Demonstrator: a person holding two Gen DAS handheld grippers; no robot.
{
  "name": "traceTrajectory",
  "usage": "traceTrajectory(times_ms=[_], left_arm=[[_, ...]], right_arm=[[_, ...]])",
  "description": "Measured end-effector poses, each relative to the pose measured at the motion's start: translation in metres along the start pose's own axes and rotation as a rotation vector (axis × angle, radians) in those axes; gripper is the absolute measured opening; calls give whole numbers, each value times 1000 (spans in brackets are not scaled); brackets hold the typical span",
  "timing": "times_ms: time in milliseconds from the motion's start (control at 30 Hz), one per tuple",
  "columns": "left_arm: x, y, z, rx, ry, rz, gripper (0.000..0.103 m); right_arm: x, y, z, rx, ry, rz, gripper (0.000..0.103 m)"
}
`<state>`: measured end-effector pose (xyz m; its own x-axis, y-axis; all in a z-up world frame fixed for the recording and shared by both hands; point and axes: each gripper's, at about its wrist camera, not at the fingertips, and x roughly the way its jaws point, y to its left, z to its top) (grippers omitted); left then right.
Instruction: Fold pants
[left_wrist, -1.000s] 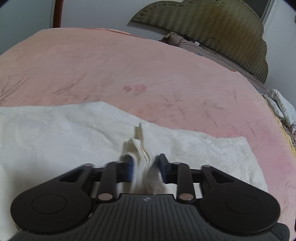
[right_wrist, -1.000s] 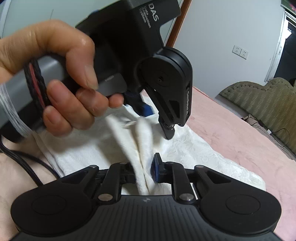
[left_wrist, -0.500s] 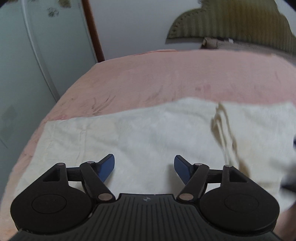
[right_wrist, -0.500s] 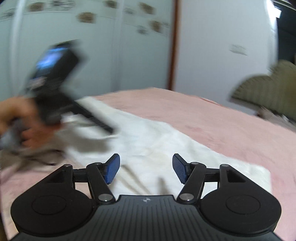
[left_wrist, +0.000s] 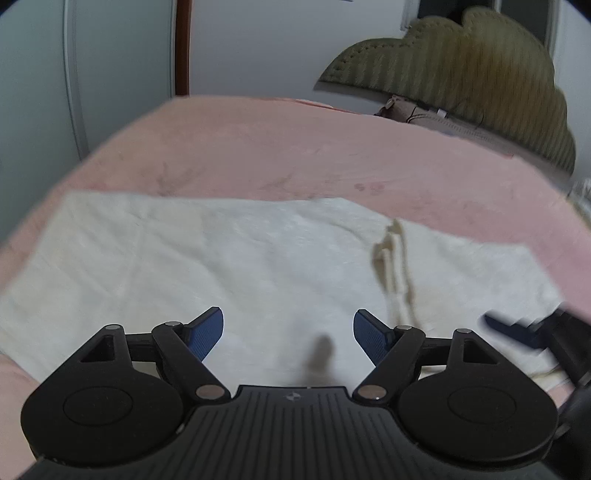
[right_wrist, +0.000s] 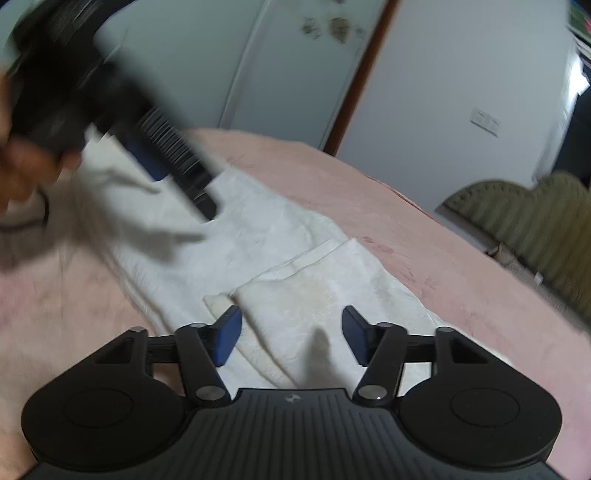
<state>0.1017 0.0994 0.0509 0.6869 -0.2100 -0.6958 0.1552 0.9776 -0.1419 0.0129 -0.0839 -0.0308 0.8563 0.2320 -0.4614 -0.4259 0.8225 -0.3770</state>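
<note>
Bed (left_wrist: 295, 147): one, with a pink cover; it carries everything else in both views.
Headboard (left_wrist: 461, 66): one, olive green and padded, against the wall at the far end of the bed.
Pants (left_wrist: 207, 258): one white pair, lying flat and long across the pink cover. The right wrist view shows one end already turned back over the middle, so a doubled part (right_wrist: 325, 291) lies there with a clear folded edge.
Step in hand: I judge that one fold is made and that both claws are free above the cloth, between two folds.
Left claw (left_wrist: 288, 334): its jaws stand wide and are opening; nothing is between them, only the flat cloth below.
Right claw (right_wrist: 291, 338): its jaws stand about half apart and are closing; the pads do not press on anything, and the doubled part lies under them.
Hand (right_wrist: 22, 166): one is visible, blurred, at the left edge of the right wrist view, around the left claw's handle.
Next move: probably each claw must go down to an edge of the long end that is not yet folded, pinch all layers together, and carry it over the doubled part.
Care needed: the layers may slide apart if only the top one is pinched.
Count: one bed, one headboard, one pair of pants, two claws, one visible hand.
</note>
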Motion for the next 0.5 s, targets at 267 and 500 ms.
traceTrajectory(times_ms=[267,500], left_arm=[[18,-15,-2,-168,103,-213,80],[40,-25,2,-275,186,-322,80]], right_arm=[[9,18,7,-179,-16,-71,12],[-10,-12,9,33,-96,23,8]])
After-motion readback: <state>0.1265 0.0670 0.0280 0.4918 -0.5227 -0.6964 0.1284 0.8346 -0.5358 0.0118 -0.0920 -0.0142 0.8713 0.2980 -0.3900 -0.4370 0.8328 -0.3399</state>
